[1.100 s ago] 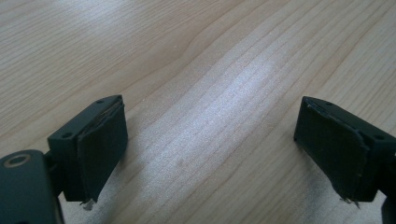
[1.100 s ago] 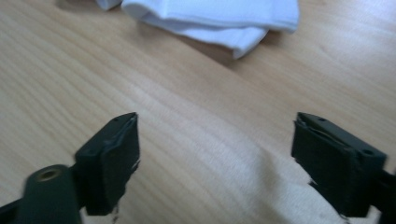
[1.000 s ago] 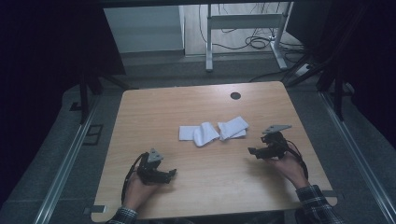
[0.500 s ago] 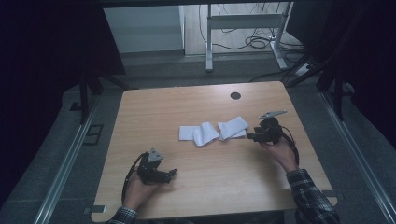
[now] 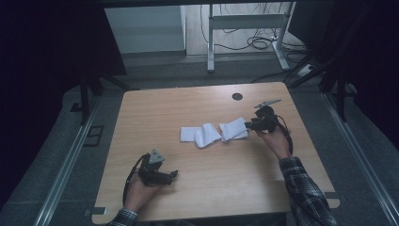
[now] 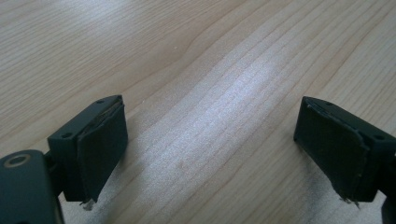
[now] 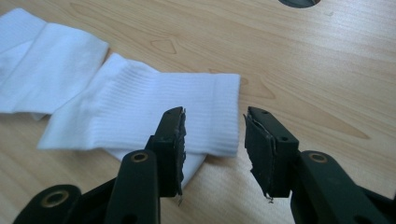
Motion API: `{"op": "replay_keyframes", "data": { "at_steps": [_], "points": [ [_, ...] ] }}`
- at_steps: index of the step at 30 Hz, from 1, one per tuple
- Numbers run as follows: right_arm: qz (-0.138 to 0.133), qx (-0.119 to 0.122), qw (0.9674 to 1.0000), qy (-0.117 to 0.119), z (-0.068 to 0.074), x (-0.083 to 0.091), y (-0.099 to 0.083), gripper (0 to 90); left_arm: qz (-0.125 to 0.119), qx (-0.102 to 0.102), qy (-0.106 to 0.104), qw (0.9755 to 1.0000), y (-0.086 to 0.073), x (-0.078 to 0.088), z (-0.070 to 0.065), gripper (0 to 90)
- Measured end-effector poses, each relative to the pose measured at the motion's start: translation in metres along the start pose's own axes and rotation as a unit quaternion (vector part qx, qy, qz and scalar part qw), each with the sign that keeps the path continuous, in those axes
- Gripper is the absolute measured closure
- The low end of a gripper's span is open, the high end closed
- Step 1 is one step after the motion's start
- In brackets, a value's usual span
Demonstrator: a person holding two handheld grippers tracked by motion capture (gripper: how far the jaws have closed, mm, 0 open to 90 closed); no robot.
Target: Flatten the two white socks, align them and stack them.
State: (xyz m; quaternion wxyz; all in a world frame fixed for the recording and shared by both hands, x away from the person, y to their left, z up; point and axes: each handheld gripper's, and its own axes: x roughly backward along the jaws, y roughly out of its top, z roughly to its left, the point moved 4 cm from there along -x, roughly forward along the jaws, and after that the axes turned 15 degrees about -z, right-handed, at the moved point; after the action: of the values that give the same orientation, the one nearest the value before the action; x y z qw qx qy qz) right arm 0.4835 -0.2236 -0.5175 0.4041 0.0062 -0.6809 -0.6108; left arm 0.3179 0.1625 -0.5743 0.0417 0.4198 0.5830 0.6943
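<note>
Reaching in from the table's right side, the right gripper [image 5: 249, 125] sits at the near end of a white ribbed cotton sock [image 5: 234, 129] that lies flat on the light wooden table [image 5: 221, 188]. Its jaws have just been closing and now stand part-way open. In the right gripper view [image 7: 214, 140] the sock's ribbed cuff [image 7: 205, 112] runs behind and between the two black pads, its edge showing in the gap, but neither pad presses on the cloth, so nothing is gripped (the left pad overlaps the fabric in that view, though I cannot tell whether it touches).

A second white sock [image 5: 200, 134] lies just to the left of the first in the high view, the two meeting or slightly overlapping at the middle of the table. The right gripper view shows it [image 7: 42, 79] at upper left, partly tucked under the ribbed one.

The left gripper [image 5: 171, 175] rests low at the near left of the table, held in the person's left hand [image 5: 136, 193], well apart from both socks. In the left gripper view [image 6: 210, 149] its jaws stand wide apart with bare wood grain between them and nothing held.

A dark round hole [image 5: 237, 96] sits near the table's far edge, beyond the socks.
</note>
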Motion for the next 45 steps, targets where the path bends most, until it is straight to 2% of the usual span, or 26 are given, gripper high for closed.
{"op": "replay_keyframes", "data": {
  "at_steps": [5,10,14,20,25,31,39,45],
  "points": [
    [0.007,0.010,0.9999,-0.009,-0.001,-0.013,-0.002,52.7,0.000,0.000,0.000,1.0000,0.000,0.000,0.000,9.9],
    [0.015,0.000,0.9997,-0.018,-0.006,-0.025,-0.010,47.6,0.000,0.000,0.000,1.0000,0.000,0.000,0.000,9.9],
    [0.023,-0.007,0.9996,-0.016,-0.007,-0.033,-0.018,47.2,0.000,-0.001,0.000,1.0000,0.000,0.000,0.000,9.9],
    [0.023,-0.026,0.9994,-0.003,-0.003,-0.034,-0.020,64.7,0.000,-0.001,0.000,1.0000,0.000,0.000,0.000,9.9],
    [0.031,-0.018,0.9993,-0.006,0.003,-0.031,-0.018,73.0,0.000,0.000,0.000,1.0000,0.000,0.000,0.000,9.9],
    [0.020,-0.019,0.9996,0.007,0.013,-0.019,-0.002,74.5,0.000,0.000,0.000,1.0000,0.000,0.000,0.000,9.9],
    [-0.010,-0.010,0.9995,0.028,0.031,0.002,0.035,77.0,0.000,0.001,0.001,1.0000,0.000,-0.001,-0.001,9.9],
    [-0.030,-0.001,0.9986,0.044,0.049,0.011,0.063,78.8,0.001,-0.001,0.001,1.0000,0.000,0.000,0.000,9.9]
  ]
}}
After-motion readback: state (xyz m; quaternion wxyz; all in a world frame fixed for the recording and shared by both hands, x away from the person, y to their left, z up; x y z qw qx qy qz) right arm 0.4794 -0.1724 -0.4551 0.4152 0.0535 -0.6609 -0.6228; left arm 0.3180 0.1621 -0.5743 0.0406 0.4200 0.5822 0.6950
